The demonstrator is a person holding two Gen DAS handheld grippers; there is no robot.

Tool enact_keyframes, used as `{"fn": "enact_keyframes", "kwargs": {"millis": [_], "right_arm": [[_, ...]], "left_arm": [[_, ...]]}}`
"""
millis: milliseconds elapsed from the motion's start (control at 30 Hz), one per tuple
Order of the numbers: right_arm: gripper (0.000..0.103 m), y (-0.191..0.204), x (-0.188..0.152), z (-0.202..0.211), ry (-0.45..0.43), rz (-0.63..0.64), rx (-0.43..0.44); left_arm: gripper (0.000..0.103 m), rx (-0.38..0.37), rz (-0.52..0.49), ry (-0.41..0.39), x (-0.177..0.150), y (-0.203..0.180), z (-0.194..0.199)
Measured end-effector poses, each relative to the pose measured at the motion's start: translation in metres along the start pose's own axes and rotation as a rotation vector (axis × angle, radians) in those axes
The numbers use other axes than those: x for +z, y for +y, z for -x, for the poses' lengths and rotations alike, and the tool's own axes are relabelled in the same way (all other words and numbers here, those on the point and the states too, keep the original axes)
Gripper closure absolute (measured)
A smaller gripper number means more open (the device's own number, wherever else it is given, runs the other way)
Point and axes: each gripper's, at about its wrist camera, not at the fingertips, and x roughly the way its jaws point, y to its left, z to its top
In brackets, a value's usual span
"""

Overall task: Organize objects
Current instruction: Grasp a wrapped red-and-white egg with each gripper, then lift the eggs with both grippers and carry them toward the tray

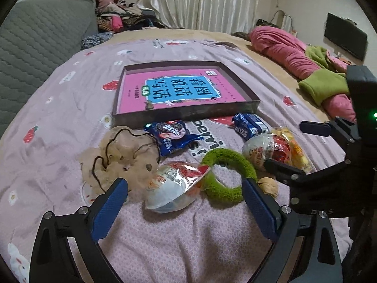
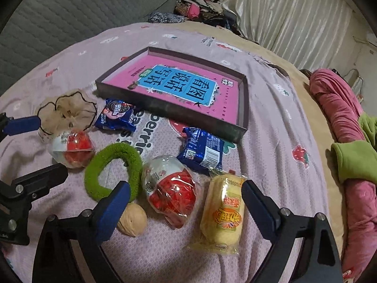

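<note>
My left gripper (image 1: 183, 185) stands open over a wrapped egg toy (image 1: 174, 186), which lies between its blue pads untouched. Beside it are a green scrunchie (image 1: 226, 188), a beige scrunchie (image 1: 122, 155) and a blue biscuit packet (image 1: 170, 136). My right gripper (image 2: 186, 187) is open around a second wrapped egg toy (image 2: 172, 193) and a yellow cake packet (image 2: 223, 212), pressing on neither. A walnut (image 2: 132, 221) lies by its left finger. Behind is a shallow dark box (image 2: 169, 105) holding a pink book (image 2: 179, 82).
All of it lies on a pink strawberry bedspread (image 1: 70, 108). Another blue packet (image 2: 202, 151) sits by the box's near corner. Pink and green bedding (image 2: 348, 160) is heaped at the right, a grey quilted headboard (image 1: 35, 47) at the left, clothes and curtains behind.
</note>
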Motion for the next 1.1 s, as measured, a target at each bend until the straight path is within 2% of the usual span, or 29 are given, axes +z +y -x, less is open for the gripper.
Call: {"fn": "enact_keyframes", "kwargs": {"millis": [167,233,267,300,367,467,633,733,867,1100], "right_arm": [[0.019,0.001,0.003,-0.010,0.028,0.024,0.018],[0.020,0.002,0.005,-0.015,0.046,0.040,0.018],[0.020,0.003,0.005,-0.017,0.053,0.054,0.013],[0.020,0.003,0.006,-0.019,0.059,0.062,0.011],[0.022,0.004,0.007,-0.022,0.070,0.081,0.014],[0.027,0.005,0.009,-0.025,0.076,0.087,0.034],[0.029,0.010,0.012,-0.033,0.107,0.122,0.030],[0.041,0.011,0.013,-0.038,0.124,0.127,0.064],[0.047,0.008,0.013,-0.045,0.143,0.111,0.101],[0.049,0.004,0.014,-0.042,0.127,0.081,0.153]], "left_arm": [[0.008,-0.017,-0.016,0.010,-0.001,-0.002,-0.006],[0.008,-0.035,-0.023,0.018,-0.002,-0.003,-0.009],[0.012,-0.039,-0.024,0.022,-0.002,-0.003,-0.010],[0.020,-0.044,-0.028,0.025,-0.003,-0.004,-0.012],[0.028,-0.039,-0.037,0.033,-0.003,-0.004,-0.016],[0.028,-0.022,-0.040,0.037,-0.001,-0.003,-0.021],[0.032,0.015,-0.048,0.057,-0.001,0.000,-0.030],[0.035,0.018,-0.035,0.068,-0.003,0.004,-0.037],[0.038,-0.007,-0.010,0.075,-0.003,0.012,-0.043],[0.039,-0.049,0.017,0.049,0.000,0.019,-0.040]]}}
